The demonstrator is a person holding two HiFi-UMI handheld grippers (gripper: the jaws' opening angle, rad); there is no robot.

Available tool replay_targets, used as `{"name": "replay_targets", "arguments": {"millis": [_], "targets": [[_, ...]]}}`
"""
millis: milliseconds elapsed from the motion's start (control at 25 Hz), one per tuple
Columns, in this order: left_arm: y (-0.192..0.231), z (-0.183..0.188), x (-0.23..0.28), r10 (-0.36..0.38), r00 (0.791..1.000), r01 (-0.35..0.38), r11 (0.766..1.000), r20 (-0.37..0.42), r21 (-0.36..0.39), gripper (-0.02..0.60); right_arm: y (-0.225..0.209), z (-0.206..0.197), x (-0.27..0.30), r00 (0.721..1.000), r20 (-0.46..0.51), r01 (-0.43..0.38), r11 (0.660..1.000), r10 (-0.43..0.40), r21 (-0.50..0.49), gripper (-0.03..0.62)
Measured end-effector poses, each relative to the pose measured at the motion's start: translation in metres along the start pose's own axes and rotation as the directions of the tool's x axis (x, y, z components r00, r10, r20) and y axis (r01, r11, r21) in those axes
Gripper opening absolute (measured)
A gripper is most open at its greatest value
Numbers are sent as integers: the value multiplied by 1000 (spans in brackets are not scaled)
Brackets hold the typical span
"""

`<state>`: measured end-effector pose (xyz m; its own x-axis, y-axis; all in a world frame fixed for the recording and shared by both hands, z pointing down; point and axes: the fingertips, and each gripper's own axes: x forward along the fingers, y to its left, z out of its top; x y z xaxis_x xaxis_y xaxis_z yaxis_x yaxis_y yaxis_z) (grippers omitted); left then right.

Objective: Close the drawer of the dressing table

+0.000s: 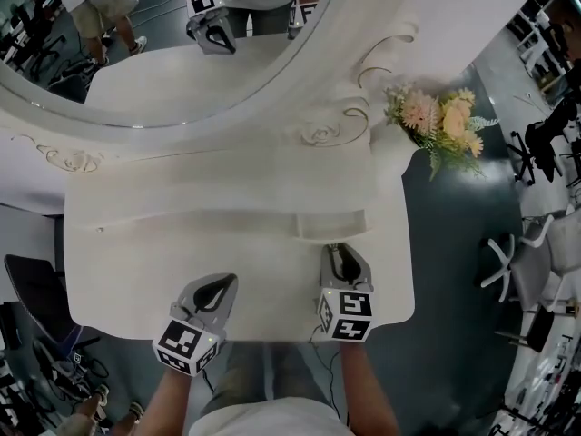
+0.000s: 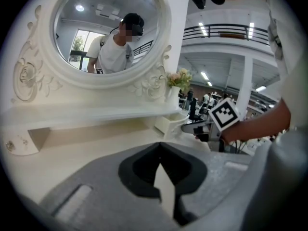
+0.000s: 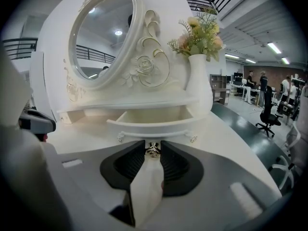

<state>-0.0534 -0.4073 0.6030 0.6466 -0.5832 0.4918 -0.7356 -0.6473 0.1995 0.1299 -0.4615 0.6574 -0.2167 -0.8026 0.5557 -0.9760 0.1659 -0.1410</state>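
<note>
Now, drawer (image 3: 153, 117): open, at back right of worktop (image 1: 182, 243).
Right gripper (image 1: 338, 252): narrowly apart, knob (image 3: 153, 150) between its tips.
Left gripper (image 2: 159, 145): jaws together, empty, above worktop, front left.

Dressing table (image 1: 227, 198): white painted finish, smooth, satin; carved scrollwork, faint gilt lines.
Drawer knob (image 3: 153, 149): polished metal, shiny.
Mirror (image 1: 163, 80), upper left of frame: glossy glass.
Left gripper (image 1: 227, 281), right gripper (image 1: 338, 249): grey matt plastic; black ribbed pads (image 3: 127, 165).
Floor (image 1: 454, 271): dark, glossy.
</note>
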Motion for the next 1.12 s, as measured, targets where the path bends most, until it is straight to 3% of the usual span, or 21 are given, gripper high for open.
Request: {"name": "replay_targets", "arguments": {"millis": [1120], "targets": [[22,21,21,17,1000,-17,1000,8,-19,-2,-6,42,56,999,14,-37,999,37,4,91]]}}
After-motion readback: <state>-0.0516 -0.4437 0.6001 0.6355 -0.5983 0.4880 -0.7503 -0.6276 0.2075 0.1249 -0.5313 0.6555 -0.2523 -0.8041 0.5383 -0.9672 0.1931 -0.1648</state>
